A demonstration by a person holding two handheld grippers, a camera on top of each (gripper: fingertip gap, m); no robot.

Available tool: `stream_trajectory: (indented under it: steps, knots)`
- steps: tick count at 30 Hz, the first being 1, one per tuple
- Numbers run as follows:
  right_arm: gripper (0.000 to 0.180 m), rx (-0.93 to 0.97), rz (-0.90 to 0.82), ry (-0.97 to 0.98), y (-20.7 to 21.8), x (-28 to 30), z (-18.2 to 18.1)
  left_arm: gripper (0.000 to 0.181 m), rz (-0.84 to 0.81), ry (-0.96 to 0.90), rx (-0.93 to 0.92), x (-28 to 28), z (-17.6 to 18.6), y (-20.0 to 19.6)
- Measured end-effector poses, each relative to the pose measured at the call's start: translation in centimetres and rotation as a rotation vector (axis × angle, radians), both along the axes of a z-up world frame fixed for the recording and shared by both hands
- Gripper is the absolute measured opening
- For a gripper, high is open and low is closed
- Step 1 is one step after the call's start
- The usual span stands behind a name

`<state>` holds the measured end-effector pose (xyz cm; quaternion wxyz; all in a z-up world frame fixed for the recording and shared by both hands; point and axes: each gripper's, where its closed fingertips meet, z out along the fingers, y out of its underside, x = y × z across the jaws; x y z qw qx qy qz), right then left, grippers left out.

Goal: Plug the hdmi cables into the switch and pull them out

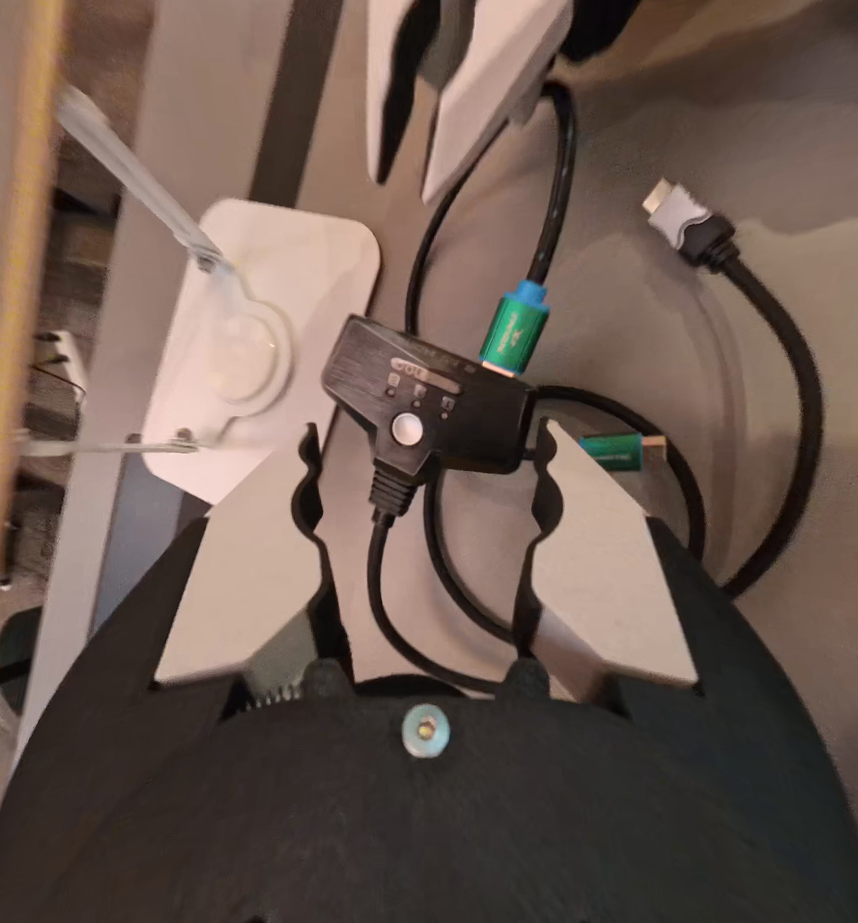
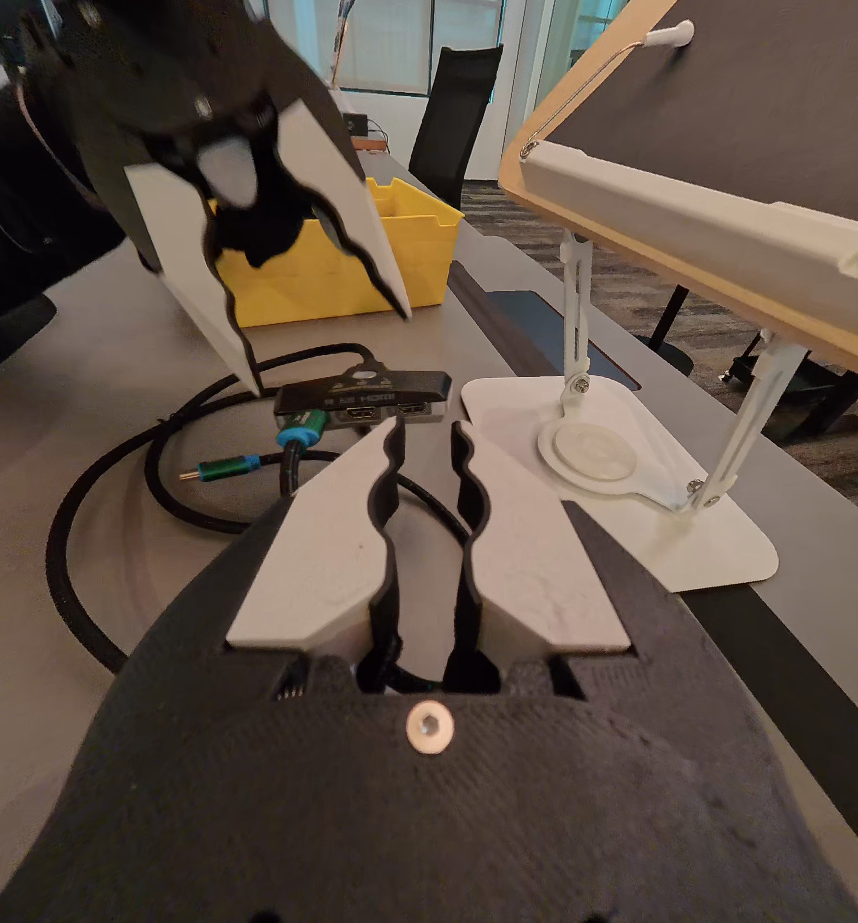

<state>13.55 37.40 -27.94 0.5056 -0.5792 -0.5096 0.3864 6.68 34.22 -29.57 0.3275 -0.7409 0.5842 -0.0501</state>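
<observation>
The left view is smeared by motion, so the marks on the switch (image 1: pixel 424 407) are a blur; the cable that leaves its ribbed tail runs down under the left gripper (image 1: pixel 427 439) and is lost there; in the right view the right gripper (image 2: pixel 427 424) covers part of the worktop (image 2: pixel 67 349) in front of the switch (image 2: pixel 362 397), and a thin cable passes behind its fingers (image 2: pixel 337 524). The far end of every cable is cut off or hidden.

The switch is a flat black box with a brushed face and a round pale button, lying on the matte grey worktop just beside the white stand (image 2: pixel 616 499). One green plug (image 1: pixel 511 339), metallic with a blue collar, sits in the switch port farthest from the stand; the two ports nearer the stand gape open. A second green plug (image 2: pixel 227 469) lies loose on the worktop near the switch, on the side away from the stand; a grey plug (image 1: pixel 676 220) on a thick braided cable lies farther off on that same side.

The left fingers (image 1: pixel 262 549) are white wedges with wavy black pads, set wide and holding nothing, their tips either side of the switch. The right fingers stand narrowly apart, also holding nothing. A yellow plastic bin (image 2: pixel 367 264) stands beyond the switch.
</observation>
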Motion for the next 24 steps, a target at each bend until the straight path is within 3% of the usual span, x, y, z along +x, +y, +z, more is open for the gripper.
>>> stream_trajectory:
  steps: [1, 6, 10, 17, 20, 24]
  knots:
    - [0.016, -0.001, 0.001, -0.001, 0.0, 0.0, 0.0, 0.081, -0.001, -0.007, 0.024, -0.5, 1.4, -0.2]
    - [0.016, -0.003, 0.007, 0.006, -0.1, -0.1, 0.0, 0.07, 0.092, 0.032, 0.147, -7.0, 7.3, -0.7]
    - [0.016, -0.002, 0.009, 0.002, -0.2, -0.3, 0.0, 0.067, 0.249, 0.178, 0.19, -16.1, 8.9, -1.3]
    - [0.016, 0.001, 0.009, 0.0, -0.3, -0.3, 0.1, 0.052, 0.472, 0.37, 0.08, -31.3, 6.3, -4.2]
    - [0.016, -0.001, 0.008, -0.003, -0.2, -0.3, 0.0, 0.044, 0.514, 0.292, 0.052, -33.9, 5.7, -4.6]
    - [0.017, -0.007, 0.013, -0.015, -0.3, -0.5, -0.4, 0.044, 0.492, 0.327, 0.002, -35.1, 2.9, -4.2]
